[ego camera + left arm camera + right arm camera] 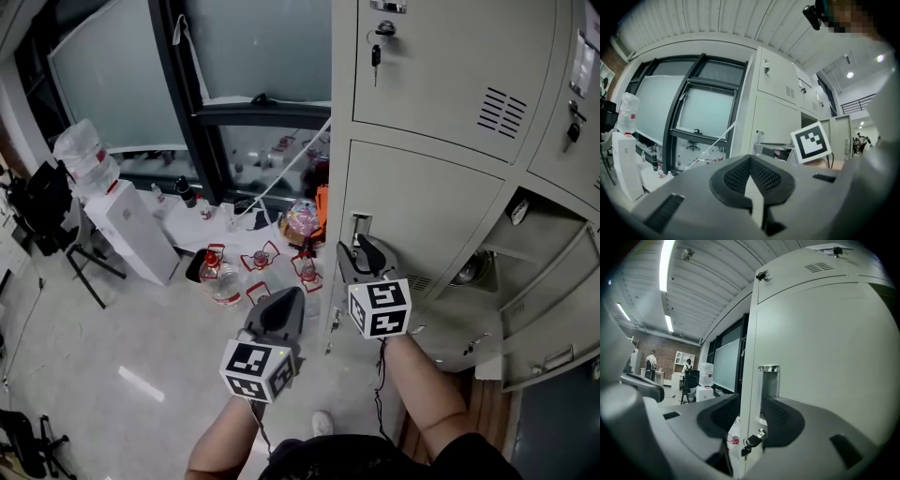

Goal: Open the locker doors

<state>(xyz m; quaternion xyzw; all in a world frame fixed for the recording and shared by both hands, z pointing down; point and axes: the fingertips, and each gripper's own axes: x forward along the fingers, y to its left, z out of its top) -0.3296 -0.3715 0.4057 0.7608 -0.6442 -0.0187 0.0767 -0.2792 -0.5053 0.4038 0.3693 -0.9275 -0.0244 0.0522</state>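
A grey bank of lockers [431,84] fills the right of the head view. My right gripper [361,251] is at the left edge of the middle door [422,216], just below its recessed handle [361,225]. In the right gripper view the open gripper [751,416] straddles that door edge [750,380], with the recessed handle [768,380] above and a key [752,444] hanging in the lock below. My left gripper [291,295] hangs over the floor to the left, shut and empty [750,161]. Another key [376,54] sits in the upper door.
To the right, lower locker doors [553,300] stand open. Water bottles [220,277] and clutter lie on the floor by the window frame [187,112]. A water dispenser [117,220] and a chair [47,206] stand at the left. People [650,363] are far off.
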